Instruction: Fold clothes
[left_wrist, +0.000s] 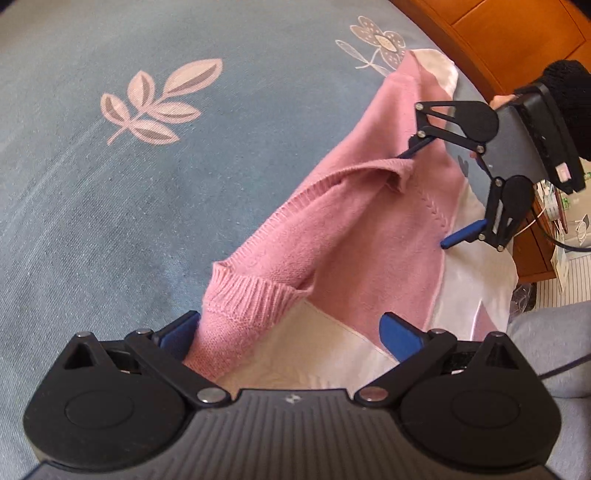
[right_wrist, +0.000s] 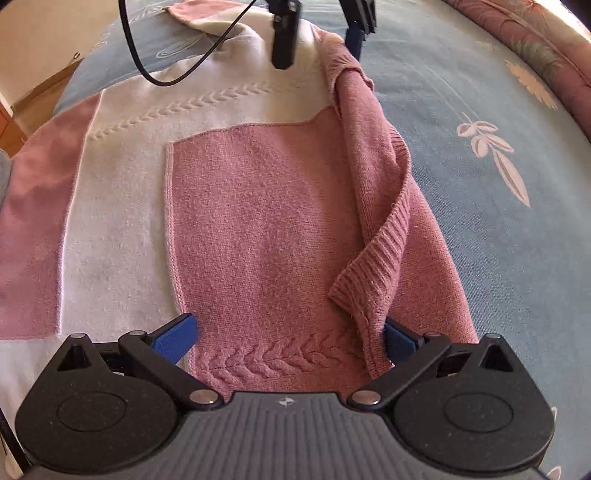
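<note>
Blue floral bedspread (left_wrist: 110, 221) under pink-white sweater (right_wrist: 258, 221). Left gripper (left_wrist: 291, 332), right gripper (right_wrist: 291, 332): both wide, holding nothing. Sleeve (right_wrist: 384, 236) lies twisted; pinch cuff, lay flat across body.

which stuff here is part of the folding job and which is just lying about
Job: pink and white sweater, its sleeve, left gripper, right gripper.

Lying about: blue bedspread, wooden furniture, black cable.

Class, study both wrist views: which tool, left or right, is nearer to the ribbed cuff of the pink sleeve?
Right. The ribbed cuff hangs just ahead of the right tool, beside its right-hand finger. The left tool, open, sits at the sleeve's other, shoulder end.
</note>
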